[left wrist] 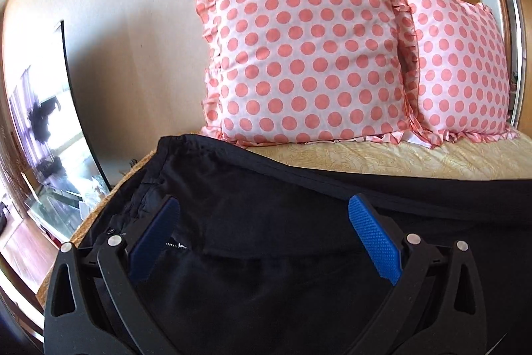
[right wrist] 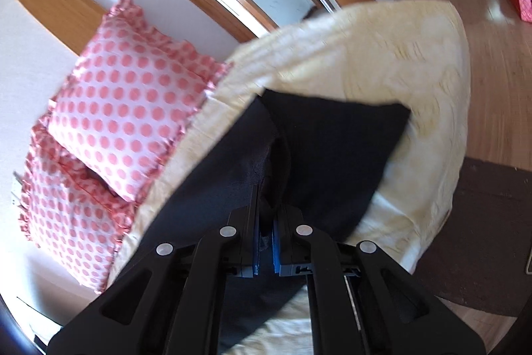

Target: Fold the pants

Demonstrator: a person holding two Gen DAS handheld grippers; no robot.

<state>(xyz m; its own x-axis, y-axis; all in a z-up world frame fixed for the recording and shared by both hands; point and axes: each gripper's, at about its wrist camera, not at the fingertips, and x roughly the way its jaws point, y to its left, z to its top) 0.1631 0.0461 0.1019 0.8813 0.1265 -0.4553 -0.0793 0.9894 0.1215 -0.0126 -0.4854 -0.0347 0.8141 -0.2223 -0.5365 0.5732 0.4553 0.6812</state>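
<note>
Black pants lie spread on a bed with a cream patterned cover. In the left wrist view the waistband end with a zipper is near the left finger. My left gripper is open just above the pants, its blue pads wide apart with nothing between them. In the right wrist view my right gripper is shut on a fold of the black pants and holds the cloth lifted off the cream cover. A leg end lies flat ahead of it.
Two pink polka-dot pillows lean on the wall at the head of the bed, also in the right wrist view. The bed's left edge drops beside a glass table. Wooden floor and a dark rug lie beyond the foot.
</note>
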